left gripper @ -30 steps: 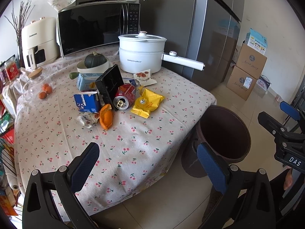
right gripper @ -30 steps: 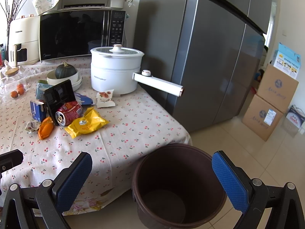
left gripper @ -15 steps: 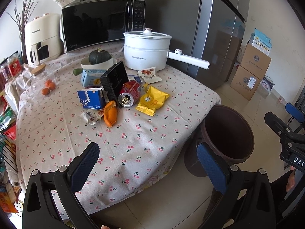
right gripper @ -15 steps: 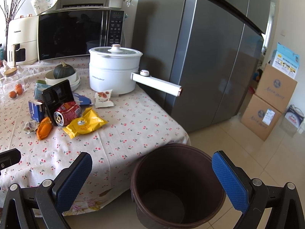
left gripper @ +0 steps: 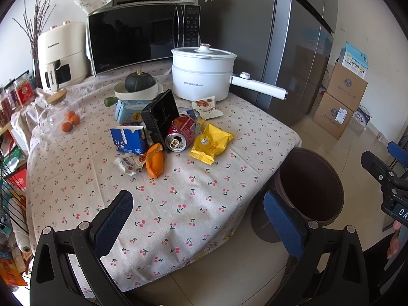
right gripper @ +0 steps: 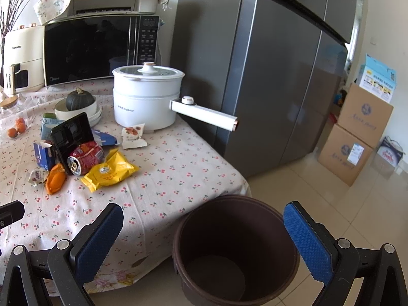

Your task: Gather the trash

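Tablecloth (left gripper: pixel 178 204) hides table; bin (right gripper: pixel 237 250) base cropped; both hand-held grippers (left gripper: pixel 199 219) (right gripper: pixel 204 232) wide, empty.

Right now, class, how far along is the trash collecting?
Nothing is done: the bin looks empty. Nothing is in hand: the left gripper and right gripper are open. Left on the table: can, yellow packet, orange wrapper, carton, tray.
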Motion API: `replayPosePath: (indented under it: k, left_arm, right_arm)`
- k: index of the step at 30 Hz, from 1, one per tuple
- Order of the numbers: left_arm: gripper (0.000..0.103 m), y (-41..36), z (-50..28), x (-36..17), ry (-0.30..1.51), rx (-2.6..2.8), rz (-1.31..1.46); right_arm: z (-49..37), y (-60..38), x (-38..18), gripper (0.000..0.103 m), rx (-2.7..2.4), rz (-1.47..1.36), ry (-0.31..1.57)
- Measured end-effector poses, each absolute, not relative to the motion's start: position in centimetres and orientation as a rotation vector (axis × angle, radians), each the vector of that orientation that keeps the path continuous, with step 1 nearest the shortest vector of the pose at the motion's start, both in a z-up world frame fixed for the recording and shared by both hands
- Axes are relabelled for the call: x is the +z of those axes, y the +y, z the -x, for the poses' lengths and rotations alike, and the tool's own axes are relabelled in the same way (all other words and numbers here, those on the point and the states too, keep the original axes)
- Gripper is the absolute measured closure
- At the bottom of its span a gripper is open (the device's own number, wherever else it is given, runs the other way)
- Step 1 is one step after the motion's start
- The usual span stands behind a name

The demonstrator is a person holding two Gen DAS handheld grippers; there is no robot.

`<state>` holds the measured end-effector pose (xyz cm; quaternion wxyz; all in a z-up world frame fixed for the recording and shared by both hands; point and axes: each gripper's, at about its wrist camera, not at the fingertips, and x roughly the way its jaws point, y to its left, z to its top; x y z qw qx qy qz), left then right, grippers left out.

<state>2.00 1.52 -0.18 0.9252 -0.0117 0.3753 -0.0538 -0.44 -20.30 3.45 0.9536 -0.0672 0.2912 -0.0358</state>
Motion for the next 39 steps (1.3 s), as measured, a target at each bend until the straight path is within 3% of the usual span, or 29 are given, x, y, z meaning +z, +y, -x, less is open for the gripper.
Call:
replayPosePath:
  k: [9, 17, 25, 30, 36, 39]
  left_arm:
    - [0.0, 3.0, -5.0, 3.0, 0.707, -0.106, 0.059]
    - [0.0, 6.5, -11.8, 3.7, 0.807, -0.15, 0.105]
    - [0.0, 10.5, -18.9, -1.4, 0.956, -0.066, 0.178]
    - [0.002, 10.8, -22.1, -3.9, 0.99, -0.08, 0.198]
    - [0.012, 11.1, -25.0, -5.6, 0.959, -0.11, 0.265]
    - [0.025, 11.5, -26.0, -6.5, 0.955, -0.132, 0.333]
  right_arm:
    - [-3.5, -19.1, 5.1, 0.0, 0.064, 0.128, 0.714]
    - [-11.8, -19.0, 2.8, 0.0, 0.153, 0.06, 0.91]
    - [-16.9, -19.2, -4.3, 0.0, 0.246, -0.095, 1.171]
    - [-18.7, -18.4, -4.7, 0.0, 0.218, -0.073, 1.161]
    - [-20.9, -18.3, -5.4, 0.0, 0.185, -0.11, 1.178]
    - [-21.6, -17.9, -5.6, 0.0, 0.184, -0.127, 1.172]
